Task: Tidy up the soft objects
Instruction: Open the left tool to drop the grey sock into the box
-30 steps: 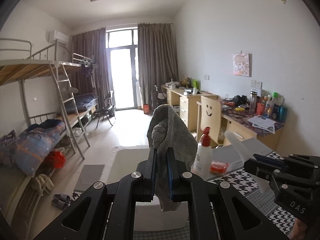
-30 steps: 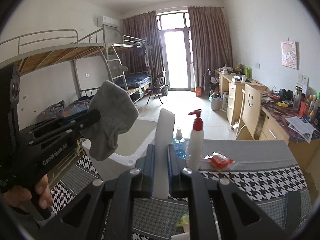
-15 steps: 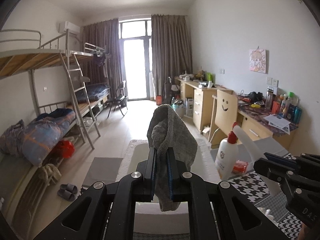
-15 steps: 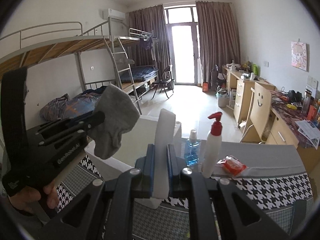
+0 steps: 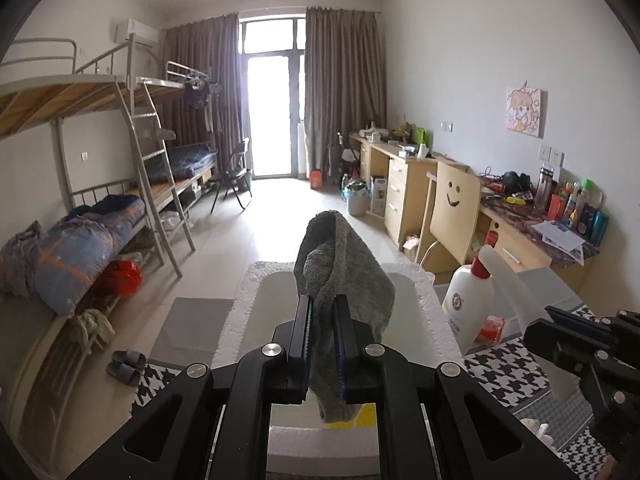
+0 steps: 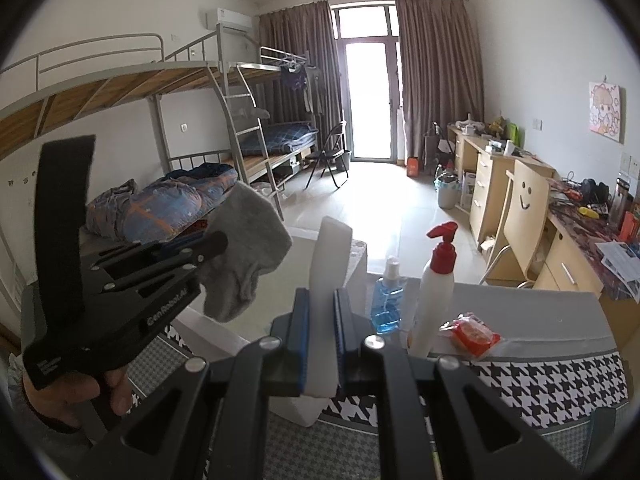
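My left gripper (image 5: 322, 305) is shut on a grey sock (image 5: 346, 276) that sticks up past the fingers and hangs below them. It hovers over the open white foam box (image 5: 244, 312). In the right wrist view the same sock (image 6: 244, 248) droops from the left gripper (image 6: 218, 245), which a hand (image 6: 60, 396) holds. My right gripper (image 6: 322, 298) is shut on a white sponge strip (image 6: 330, 256) that stands upright between the pads. It sits beside the box's wall (image 6: 358, 264). The left wrist view shows the right gripper (image 5: 554, 315) with the sponge (image 5: 516, 286) at the right edge.
On the houndstooth tablecloth (image 6: 540, 380) stand a white pump bottle with a red top (image 6: 434, 292), a blue spray bottle (image 6: 387, 302) and a red packet (image 6: 470, 334). A smiley-face chair (image 6: 524, 216) and desks line the right wall. Bunk beds fill the left.
Both grippers have shifted left with their loads. The foam box now lies centred under the left gripper, and the bottles have slid to the right in both views.
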`<state>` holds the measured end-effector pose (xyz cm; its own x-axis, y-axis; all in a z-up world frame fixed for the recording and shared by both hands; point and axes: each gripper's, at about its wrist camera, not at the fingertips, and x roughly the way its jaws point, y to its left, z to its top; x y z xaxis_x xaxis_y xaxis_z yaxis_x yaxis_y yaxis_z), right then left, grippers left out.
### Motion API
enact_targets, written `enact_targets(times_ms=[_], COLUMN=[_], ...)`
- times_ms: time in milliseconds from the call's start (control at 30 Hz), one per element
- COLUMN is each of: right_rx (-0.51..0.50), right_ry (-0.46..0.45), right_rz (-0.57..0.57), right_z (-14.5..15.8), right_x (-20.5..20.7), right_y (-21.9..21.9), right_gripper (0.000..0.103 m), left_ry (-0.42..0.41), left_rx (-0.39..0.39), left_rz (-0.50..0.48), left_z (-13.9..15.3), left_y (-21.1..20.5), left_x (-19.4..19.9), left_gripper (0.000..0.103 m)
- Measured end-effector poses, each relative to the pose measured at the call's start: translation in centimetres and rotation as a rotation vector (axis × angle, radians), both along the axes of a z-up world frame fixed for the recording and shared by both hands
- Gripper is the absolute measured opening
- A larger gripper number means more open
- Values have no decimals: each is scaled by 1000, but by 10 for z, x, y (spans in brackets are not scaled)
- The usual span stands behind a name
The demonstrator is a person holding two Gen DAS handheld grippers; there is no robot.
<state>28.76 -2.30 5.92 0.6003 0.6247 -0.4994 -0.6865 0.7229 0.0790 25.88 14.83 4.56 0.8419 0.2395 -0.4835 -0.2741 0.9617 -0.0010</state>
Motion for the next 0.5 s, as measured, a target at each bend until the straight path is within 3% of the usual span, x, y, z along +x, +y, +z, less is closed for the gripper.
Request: enact_targets(times_ms=[67,100,167,200,233,367,433,500], right_rx=[-4,-7,-10,-10,-12,-13,-11,-13], right_ry=[3,6,12,14,14,8,7,9], right_rz=[-2,-4,-6,-7,-8,-3,-2,3], right_z=[-1,-1,-2,-2,-2,1,1,1], right_x=[2,2,4,5,5,4,5,5], right_y=[1,3,3,4,4,8,11,14], right_gripper=[14,14,14,14,14,14,14,14], left_ry=[19,21,18,14,5,-19,-32,-48], left_rx=[-5,-12,-16,-15,-18,-27,-29,-28], left_rz=[-4,-3,13,21,25,34,40,50], left_z=[-4,-4,-5,-5,-4,-1,0,1], left_y=[2,4,8,9,9,12,14,17], left_x=[2,3,1,-1,-3,-12,-17,-23], left_gripper=[18,27,53,73,81,89,100,102])
